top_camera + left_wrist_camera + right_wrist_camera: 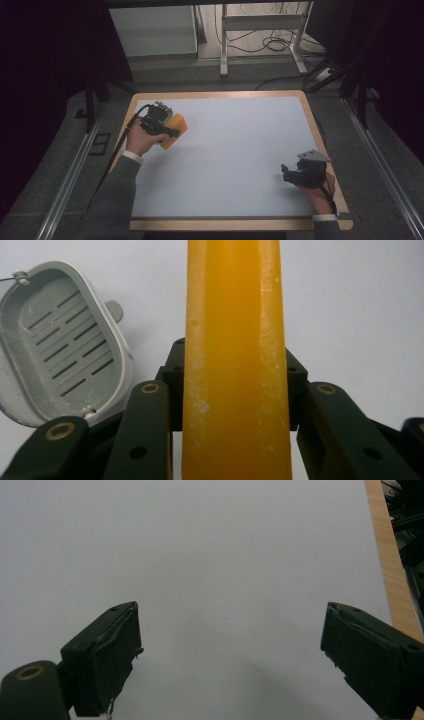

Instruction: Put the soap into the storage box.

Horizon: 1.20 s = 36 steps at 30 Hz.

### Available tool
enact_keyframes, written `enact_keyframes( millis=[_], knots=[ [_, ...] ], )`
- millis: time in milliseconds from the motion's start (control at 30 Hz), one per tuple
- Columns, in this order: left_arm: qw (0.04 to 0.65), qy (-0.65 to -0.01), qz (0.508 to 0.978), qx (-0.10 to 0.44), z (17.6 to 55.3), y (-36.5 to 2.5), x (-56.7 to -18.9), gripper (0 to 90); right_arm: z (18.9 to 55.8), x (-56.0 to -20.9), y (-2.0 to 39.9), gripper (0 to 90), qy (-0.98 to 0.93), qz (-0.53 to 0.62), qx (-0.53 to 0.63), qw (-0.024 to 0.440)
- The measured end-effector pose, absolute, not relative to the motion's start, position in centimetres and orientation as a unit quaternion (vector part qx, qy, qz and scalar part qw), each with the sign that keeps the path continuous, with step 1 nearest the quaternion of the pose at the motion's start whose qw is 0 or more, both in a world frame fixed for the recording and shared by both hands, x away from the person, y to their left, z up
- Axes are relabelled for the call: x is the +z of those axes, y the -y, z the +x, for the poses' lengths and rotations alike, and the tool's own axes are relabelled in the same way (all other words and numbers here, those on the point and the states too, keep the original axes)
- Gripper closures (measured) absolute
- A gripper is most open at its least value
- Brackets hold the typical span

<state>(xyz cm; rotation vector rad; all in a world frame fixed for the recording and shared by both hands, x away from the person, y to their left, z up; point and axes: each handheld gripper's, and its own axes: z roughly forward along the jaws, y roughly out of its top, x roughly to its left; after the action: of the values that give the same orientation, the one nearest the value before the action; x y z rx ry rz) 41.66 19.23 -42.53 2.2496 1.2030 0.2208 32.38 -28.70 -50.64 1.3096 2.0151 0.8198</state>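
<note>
White table (235, 165) is mostly bare, so you're about halfway, I'd guess. Your left gripper (172, 131) has the orange soap (235, 360) pinched and lifted at the far left corner; the grey dish (62, 350) sits open just beside it, waiting. Right gripper (230, 650) idles, jaws spread, near the right edge.

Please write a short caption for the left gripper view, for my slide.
Left gripper shut on an orange soap bar, beside a grey slotted soap dish on the white table.
</note>
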Motion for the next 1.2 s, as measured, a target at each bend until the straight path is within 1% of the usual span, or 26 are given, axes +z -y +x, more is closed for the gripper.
enact_keyframes(
  millis=[600, 733, 933, 1200],
  knots=[
    [0.293, -0.475, 0.826, 0.08, 43.7, -20.0, -42.1, 61.1, 32.4, -50.6, 28.9, 9.4, -0.756, 0.495, 0.306, 0.3],
    [0.301, -0.49, 0.814, 0.079, 44.4, -20.6, -42.0, 61.2, 32.4, -50.7, 28.9, 9.4, -0.756, 0.496, 0.306, 0.299],
    [0.287, -0.503, 0.811, 0.08, 45.2, -21.4, -42.3, 61.2, 32.4, -50.6, 29.0, 9.4, -0.753, 0.5, 0.306, 0.3],
    [0.291, -0.522, 0.798, 0.076, 46.2, -22.2, -42.7, 61.1, 32.5, -50.7, 29.0, 9.4, -0.754, 0.5, 0.304, 0.299]
  ],
)
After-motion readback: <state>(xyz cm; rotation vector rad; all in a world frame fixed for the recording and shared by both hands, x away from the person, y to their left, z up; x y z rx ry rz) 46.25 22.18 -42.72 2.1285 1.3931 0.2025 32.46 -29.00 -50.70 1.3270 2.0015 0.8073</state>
